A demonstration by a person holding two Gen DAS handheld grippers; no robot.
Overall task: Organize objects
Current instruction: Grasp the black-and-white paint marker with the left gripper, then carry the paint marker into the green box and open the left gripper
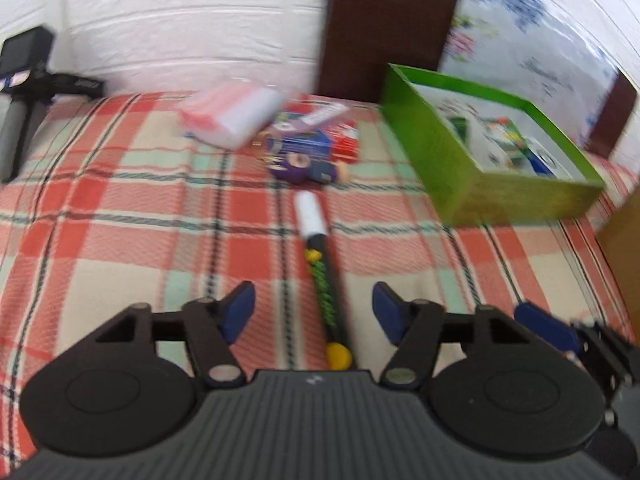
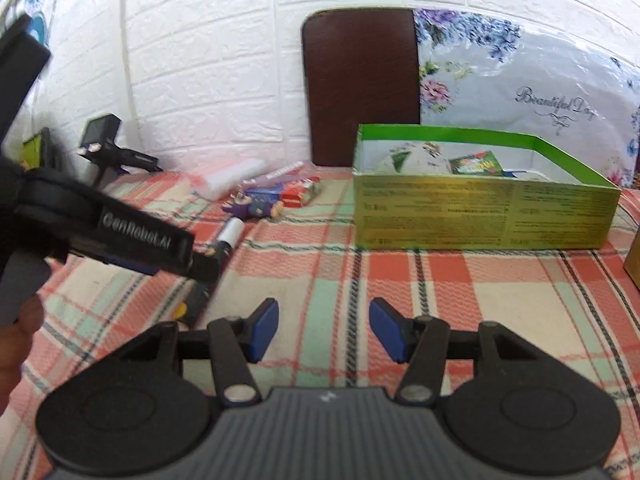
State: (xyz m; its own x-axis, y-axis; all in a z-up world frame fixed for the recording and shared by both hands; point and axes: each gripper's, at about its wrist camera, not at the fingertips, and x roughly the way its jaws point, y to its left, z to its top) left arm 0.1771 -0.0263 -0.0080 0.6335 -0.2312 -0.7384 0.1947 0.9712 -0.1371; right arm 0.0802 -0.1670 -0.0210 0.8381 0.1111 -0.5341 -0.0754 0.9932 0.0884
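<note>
The left tongs are hanging released over a marker; the right tongs are gaping empty. The green box is holding some items, while toys are lying outside.

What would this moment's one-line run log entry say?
left gripper: open over marker | right gripper: open, empty | green box: holds items | marker: on plaid cloth

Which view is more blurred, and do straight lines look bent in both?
The left wrist view is more blurred: the green box and marker smear. The right wrist view is sharper, its box print nearly readable. Both bend the plaid cloth lines at the edges.
</note>
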